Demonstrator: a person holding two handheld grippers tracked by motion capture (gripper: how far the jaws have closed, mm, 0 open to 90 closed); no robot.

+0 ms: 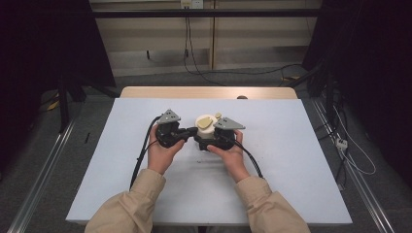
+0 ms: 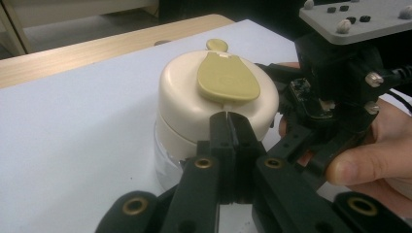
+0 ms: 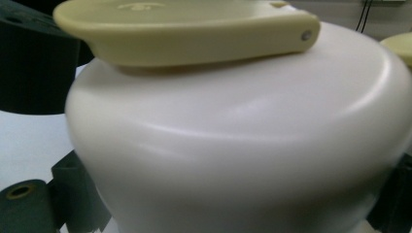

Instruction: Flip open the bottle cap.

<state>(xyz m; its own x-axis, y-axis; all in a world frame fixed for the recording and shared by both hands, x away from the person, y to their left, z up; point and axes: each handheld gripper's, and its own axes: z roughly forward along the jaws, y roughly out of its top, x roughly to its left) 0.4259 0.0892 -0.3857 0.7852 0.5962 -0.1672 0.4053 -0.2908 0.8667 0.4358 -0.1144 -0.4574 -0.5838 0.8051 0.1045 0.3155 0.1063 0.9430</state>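
Jar lid [image 2: 194,104]: cream white, glossy; flip tab [image 2: 226,77] on top is a duller olive-yellow, same tone as the small knob [image 2: 216,44] behind it, centre of frame. Jar body [image 2: 165,162] under the lid: clear, frosty-looking. Left gripper [image 2: 228,127]: matte black jaws with brass-coloured rivet rings. Right gripper [image 1: 209,141]: black too, grey plate [image 2: 354,17] upper right with white and black studs. Table cover [image 1: 272,160]: plain pale blue-white, no pattern. Table edge [image 1: 209,92] at top: light wood grain. Sleeves [image 1: 131,204], bottom of frame: beige. Cables [image 1: 141,155]: black. Floor [image 1: 39,145]: grey. Back wall [image 1: 155,39]: cream panels
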